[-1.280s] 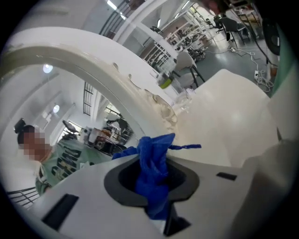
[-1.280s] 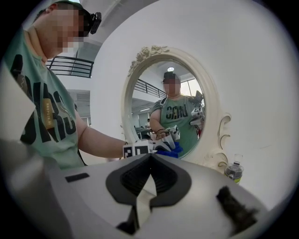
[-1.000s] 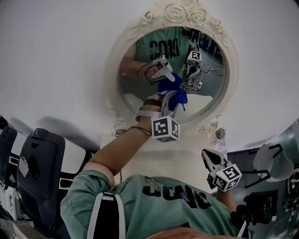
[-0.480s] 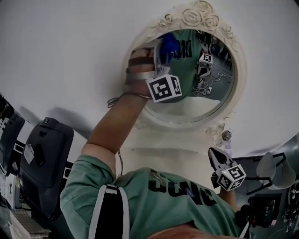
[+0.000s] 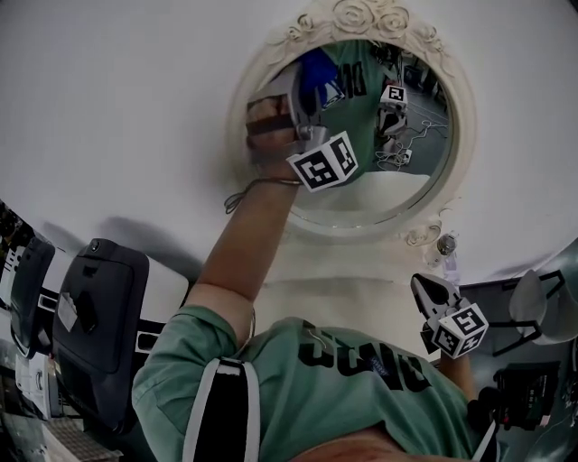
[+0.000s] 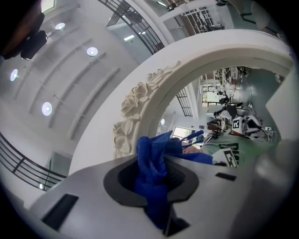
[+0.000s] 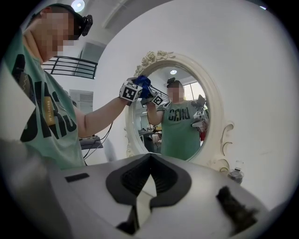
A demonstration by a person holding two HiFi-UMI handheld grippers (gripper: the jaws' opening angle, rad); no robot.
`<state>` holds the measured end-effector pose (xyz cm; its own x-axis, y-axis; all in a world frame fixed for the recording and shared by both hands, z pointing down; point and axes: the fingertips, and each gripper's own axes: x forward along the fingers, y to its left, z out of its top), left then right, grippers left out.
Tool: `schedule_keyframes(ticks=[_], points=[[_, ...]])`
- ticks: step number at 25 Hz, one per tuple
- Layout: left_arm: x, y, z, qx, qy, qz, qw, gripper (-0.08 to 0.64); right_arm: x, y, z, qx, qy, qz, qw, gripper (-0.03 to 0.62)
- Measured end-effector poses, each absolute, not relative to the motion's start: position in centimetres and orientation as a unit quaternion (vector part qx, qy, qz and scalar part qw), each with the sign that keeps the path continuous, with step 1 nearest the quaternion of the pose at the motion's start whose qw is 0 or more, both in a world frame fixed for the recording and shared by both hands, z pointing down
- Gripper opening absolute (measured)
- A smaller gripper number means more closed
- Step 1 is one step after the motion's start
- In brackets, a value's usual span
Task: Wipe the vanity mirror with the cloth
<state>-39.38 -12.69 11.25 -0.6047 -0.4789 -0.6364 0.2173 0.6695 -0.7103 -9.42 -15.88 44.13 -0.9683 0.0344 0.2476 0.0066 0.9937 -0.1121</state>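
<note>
An oval vanity mirror (image 5: 379,153) in an ornate cream frame (image 5: 361,20) hangs on the white wall. My left gripper (image 5: 307,86) is raised to the glass's upper left, shut on a blue cloth (image 5: 316,68) that presses against the mirror. In the left gripper view the cloth (image 6: 150,154) is bunched between the jaws of the left gripper (image 6: 158,184), beside the frame's carved roses (image 6: 133,105). My right gripper (image 5: 423,284) hangs low at the right, shut and empty. The right gripper view looks past the right gripper (image 7: 149,172) to the mirror (image 7: 175,121) and the cloth (image 7: 142,84).
A small glass bottle (image 5: 444,245) stands on the white vanity top (image 5: 343,289) under the mirror's right side. Black equipment (image 5: 99,316) sits at the left, a chair (image 5: 542,311) at the right. A thin cable (image 5: 237,197) trails from the left wrist.
My left gripper has carried the blue cloth from the mirror's lower middle up to its upper left. The right gripper has stayed low at the right.
</note>
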Motion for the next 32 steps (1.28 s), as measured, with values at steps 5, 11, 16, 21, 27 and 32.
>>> schedule_keyframes(ticks=[5, 11, 16, 21, 27, 32], points=[[-38.7, -12.9, 11.8, -0.097, 0.789, -0.417, 0.440, 0.060, -9.3, -16.0, 44.9, -0.003, -0.990, 0.064, 0.129, 0.005], [-35.2, -17.4, 21.9, -0.208, 0.741, -0.475, 0.427, 0.060, -9.8, -15.8, 45.6, -0.013, -0.988, 0.076, 0.134, 0.005], [-31.1, -22.4, 34.7, -0.313, 0.681, -0.541, 0.382, 0.060, -9.5, -15.7, 46.2, -0.009, -0.986, 0.085, 0.144, 0.005], [-29.4, -23.7, 43.6, -0.361, 0.623, -0.581, 0.380, 0.061, -9.3, -15.6, 46.8, -0.002, -0.984, 0.093, 0.153, 0.005], [-27.5, -25.1, 53.4, -0.461, 0.577, -0.609, 0.290, 0.072, -8.9, -16.0, 47.7, 0.007, -0.981, 0.108, 0.160, 0.005], [-26.9, -24.9, 57.4, -0.551, 0.587, -0.558, 0.200, 0.064, -8.8, -16.0, 47.6, 0.015, -0.979, 0.115, 0.168, 0.005]])
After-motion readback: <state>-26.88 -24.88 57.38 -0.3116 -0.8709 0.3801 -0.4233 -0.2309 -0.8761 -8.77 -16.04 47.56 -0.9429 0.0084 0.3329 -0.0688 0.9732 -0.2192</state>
